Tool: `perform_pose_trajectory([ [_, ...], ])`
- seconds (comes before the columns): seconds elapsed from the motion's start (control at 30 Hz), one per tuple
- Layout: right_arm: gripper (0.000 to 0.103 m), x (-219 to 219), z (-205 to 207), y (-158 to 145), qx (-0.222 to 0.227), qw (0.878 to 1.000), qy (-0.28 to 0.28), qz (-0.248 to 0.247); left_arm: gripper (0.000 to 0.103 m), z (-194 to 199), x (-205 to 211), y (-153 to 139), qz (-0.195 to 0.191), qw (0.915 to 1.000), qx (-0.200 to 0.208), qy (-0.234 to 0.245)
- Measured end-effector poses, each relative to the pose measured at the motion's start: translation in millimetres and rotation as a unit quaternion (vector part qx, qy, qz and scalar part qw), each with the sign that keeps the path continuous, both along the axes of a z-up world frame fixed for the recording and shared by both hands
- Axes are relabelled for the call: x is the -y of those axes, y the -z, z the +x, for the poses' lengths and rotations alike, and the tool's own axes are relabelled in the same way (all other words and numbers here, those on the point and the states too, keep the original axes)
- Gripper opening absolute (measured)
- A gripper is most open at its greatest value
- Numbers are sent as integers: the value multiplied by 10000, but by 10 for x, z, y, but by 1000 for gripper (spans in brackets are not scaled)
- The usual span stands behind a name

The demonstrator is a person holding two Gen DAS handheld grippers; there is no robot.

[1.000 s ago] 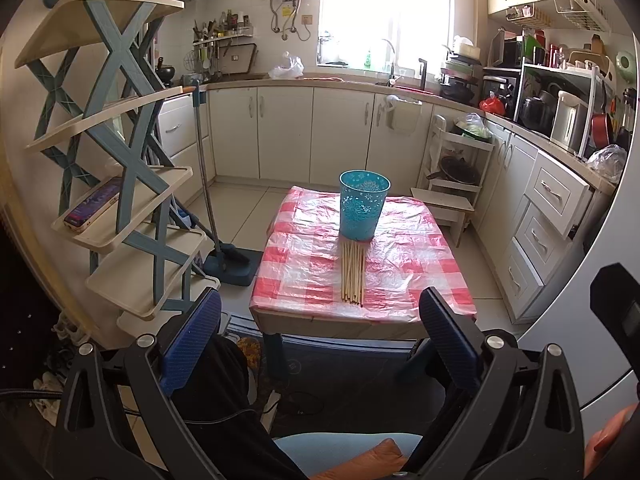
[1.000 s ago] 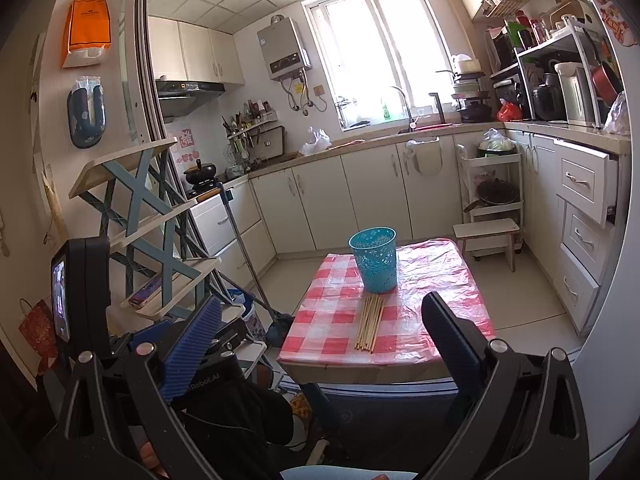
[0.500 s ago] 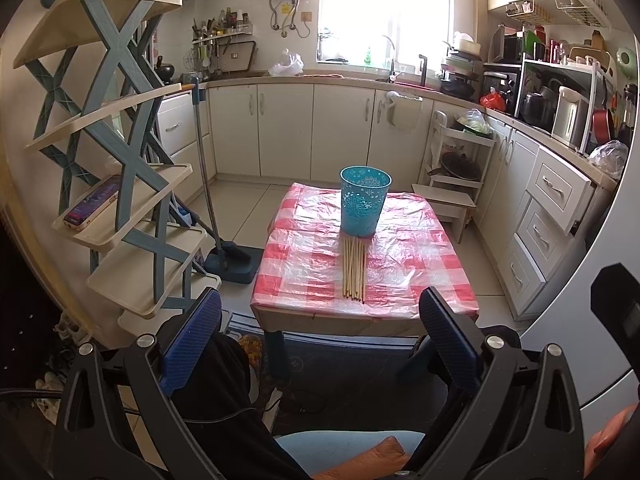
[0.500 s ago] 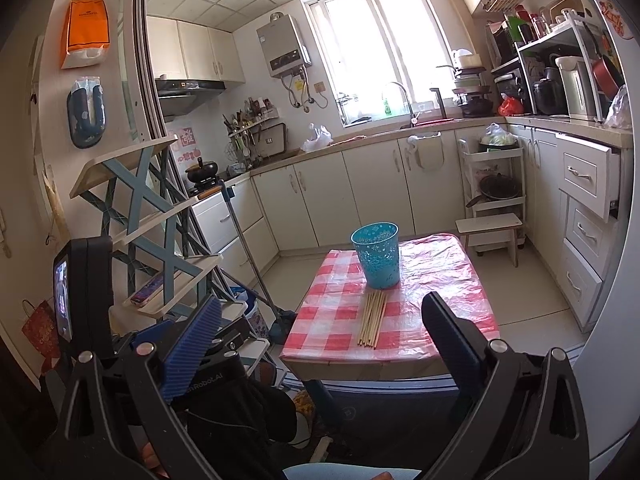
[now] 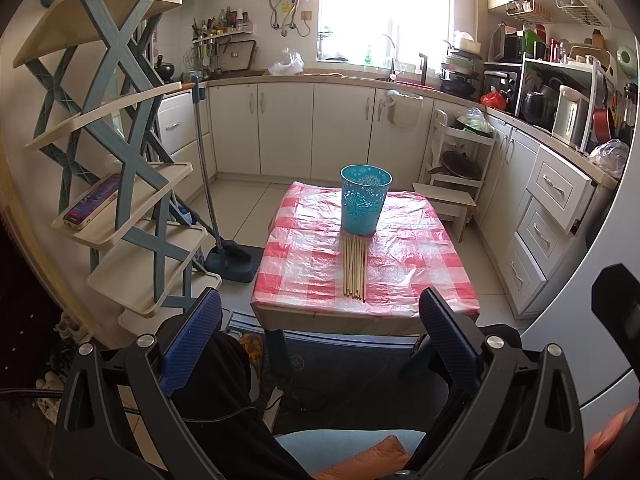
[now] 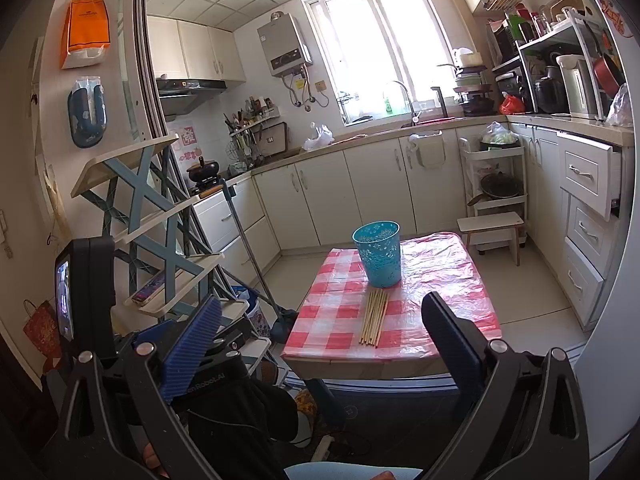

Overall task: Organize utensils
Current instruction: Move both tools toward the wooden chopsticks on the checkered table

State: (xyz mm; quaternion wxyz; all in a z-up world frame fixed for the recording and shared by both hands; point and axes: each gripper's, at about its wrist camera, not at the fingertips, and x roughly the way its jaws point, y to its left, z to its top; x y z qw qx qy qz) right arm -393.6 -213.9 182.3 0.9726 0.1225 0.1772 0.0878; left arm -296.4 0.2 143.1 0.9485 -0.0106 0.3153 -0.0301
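Observation:
A row of several wooden chopsticks (image 5: 354,267) lies on a low table with a red-and-white checked cover (image 5: 416,256). A teal perforated cup (image 5: 365,199) stands upright just behind them. Both also show in the right wrist view: the chopsticks (image 6: 375,317) and the cup (image 6: 378,253). My left gripper (image 5: 320,318) is open and empty, well short of the table's front edge. My right gripper (image 6: 320,322) is open and empty, also back from the table.
A blue-and-cream tiered shelf (image 5: 120,168) with a phone (image 5: 93,202) stands to the left. A broom and dustpan (image 5: 224,256) lean beside the table. Kitchen cabinets (image 5: 552,216) and a small step stool (image 5: 448,204) are on the right. The left gripper body (image 6: 86,292) shows at the right view's left.
Both grippers have drifted slightly; the table sits a little closer and higher in the views. Both stay open and empty.

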Motion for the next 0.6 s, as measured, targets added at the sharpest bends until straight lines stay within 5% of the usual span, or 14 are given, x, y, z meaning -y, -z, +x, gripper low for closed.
perform_pose_trajectory([
  [0.6,96,76,183,13,-151,9997,186,-42,95,240,-4,107,-61,9999,-87,18],
])
